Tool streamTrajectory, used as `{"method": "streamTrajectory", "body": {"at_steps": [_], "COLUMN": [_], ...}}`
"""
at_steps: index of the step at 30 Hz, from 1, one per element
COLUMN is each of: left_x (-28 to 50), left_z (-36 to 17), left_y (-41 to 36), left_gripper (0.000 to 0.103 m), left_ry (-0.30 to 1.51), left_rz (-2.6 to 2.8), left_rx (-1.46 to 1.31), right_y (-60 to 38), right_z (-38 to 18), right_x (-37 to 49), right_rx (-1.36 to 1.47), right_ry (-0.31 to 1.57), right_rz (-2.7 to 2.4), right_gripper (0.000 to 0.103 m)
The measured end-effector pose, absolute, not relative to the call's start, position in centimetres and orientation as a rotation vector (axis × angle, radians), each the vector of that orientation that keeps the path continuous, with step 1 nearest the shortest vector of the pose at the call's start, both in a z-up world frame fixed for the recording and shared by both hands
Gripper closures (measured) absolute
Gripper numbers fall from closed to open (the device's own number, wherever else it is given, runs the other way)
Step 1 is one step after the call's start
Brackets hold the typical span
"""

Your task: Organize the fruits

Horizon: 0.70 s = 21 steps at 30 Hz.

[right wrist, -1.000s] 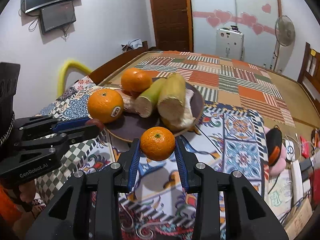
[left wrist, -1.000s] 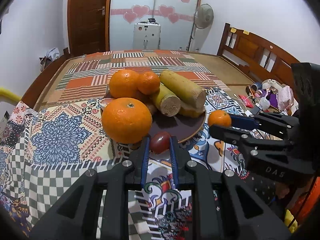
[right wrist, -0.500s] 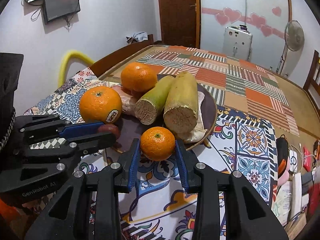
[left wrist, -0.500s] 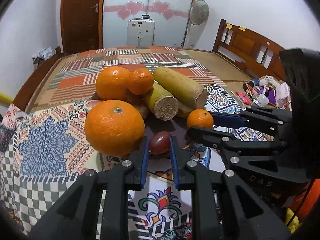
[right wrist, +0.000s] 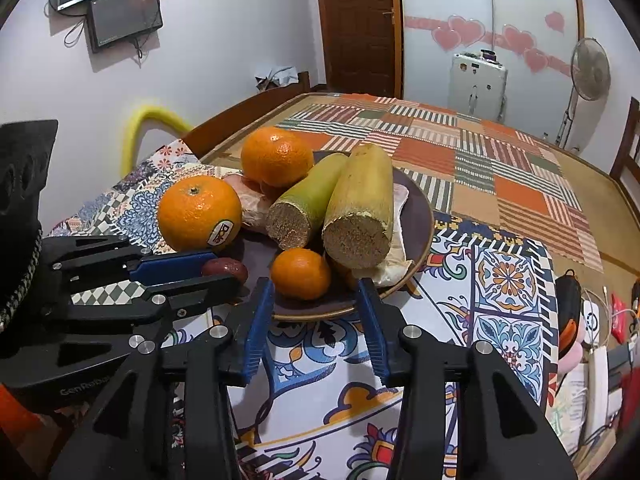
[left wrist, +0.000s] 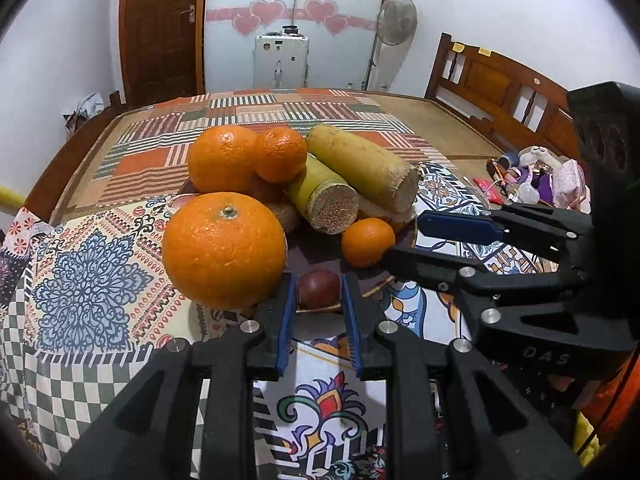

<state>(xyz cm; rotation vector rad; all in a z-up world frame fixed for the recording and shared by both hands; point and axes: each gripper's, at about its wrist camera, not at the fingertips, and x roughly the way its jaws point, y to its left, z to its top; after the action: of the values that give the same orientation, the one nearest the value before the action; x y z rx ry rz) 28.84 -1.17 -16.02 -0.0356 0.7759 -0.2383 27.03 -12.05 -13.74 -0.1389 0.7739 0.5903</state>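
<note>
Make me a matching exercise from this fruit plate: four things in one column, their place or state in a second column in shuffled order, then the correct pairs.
Things:
1. small mandarin
2. dark red fruit
3. stickered orange
4. right gripper

Places or states:
A. between the left gripper's blue pads
B. open, with nothing gripped
C. at the plate's left edge, beside a cut sugarcane piece
D. sitting free on the plate's near rim

Pairs: 1-D, 2-A, 3-C, 4-B
</note>
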Motion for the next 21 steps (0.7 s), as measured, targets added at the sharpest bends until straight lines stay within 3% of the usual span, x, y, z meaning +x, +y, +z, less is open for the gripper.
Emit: {"method": "streamTrajectory", "body": {"at_steps": [3, 8, 13, 21], "left_x": [28.3, 26.3, 21.8, 13.2], "left_z": [-15.6, -13.5, -9.0, -1.4], "left_y": [-1.1, -0.8, -0.3, 0.7], "left_gripper": [0.071, 0.070, 0.070, 0.058], "left_ry": [0.765, 0.707, 0.573, 0.357], "left_rz": [-0.242, -0.210, -0.165, -0.114], "left_rx": [-0.041, -0.041, -0.026, -0.033], "right_y": [-12.6, -13.9, -15.2, -16.6], "right_z": [-13.0, -10.7, -7.1, -0.6], "right_x": [26.1, 24.0, 21.2, 13.9], "right_rx": [-0.134, -0.113, -0.080, -0.030], "right_ry": [0.749, 0.687, 0.590, 0.393], "right_rz": [0.580, 0.562, 0.538, 0.525], "right_gripper": [0.063, 0.063, 0.063, 0.063]}}
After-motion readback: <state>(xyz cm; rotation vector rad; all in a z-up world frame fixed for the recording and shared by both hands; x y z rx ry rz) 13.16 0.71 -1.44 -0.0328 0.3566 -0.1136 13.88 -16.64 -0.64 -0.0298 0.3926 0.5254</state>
